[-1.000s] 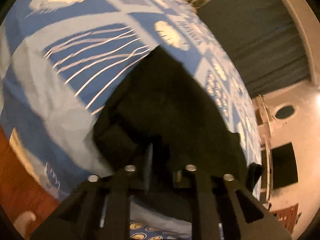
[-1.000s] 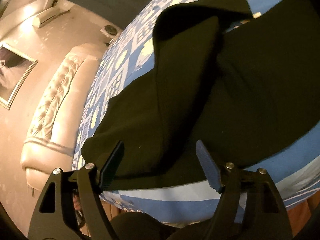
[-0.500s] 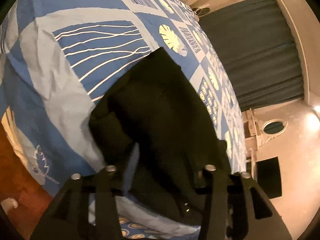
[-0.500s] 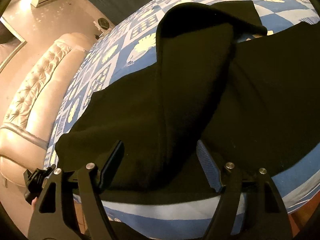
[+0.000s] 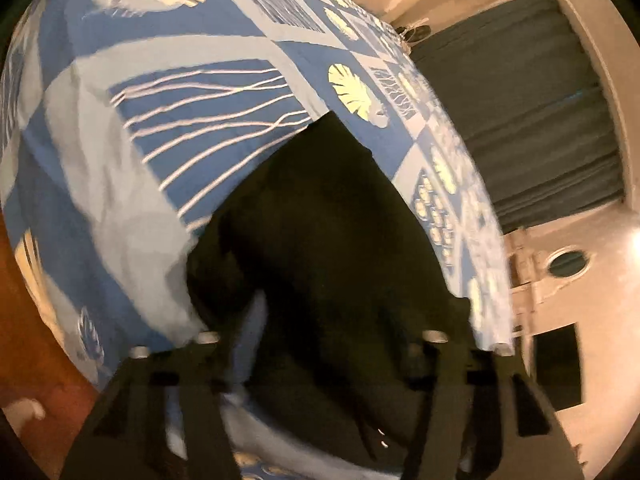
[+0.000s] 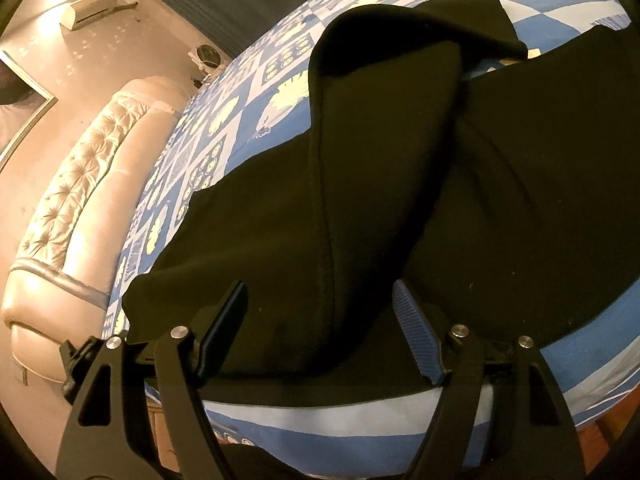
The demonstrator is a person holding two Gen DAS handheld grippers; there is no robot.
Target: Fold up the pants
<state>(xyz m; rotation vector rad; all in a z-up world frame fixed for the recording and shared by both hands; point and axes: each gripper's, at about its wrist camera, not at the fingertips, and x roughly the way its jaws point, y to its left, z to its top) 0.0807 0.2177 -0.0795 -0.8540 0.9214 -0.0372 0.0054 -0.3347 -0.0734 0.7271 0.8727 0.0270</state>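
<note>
Well, the big blue patchwork bedspread with cream leaf prints (image 6: pixel 280 92) fills both views, and the black fabric pants (image 6: pixel 400 184) lie spread over it, one leg folded across. A tufted cream headboard (image 6: pixel 76 208) stands behind, dark curtains (image 5: pixel 532 120) beyond. The right gripper (image 6: pixel 320 328) gapes wide over the cloth; the blurred left gripper (image 5: pixel 328 344) gapes too.

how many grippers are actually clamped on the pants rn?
0. The left gripper sits open over the black pants; the right gripper is open astride a raised fold. Contact underneath may be hidden.
</note>
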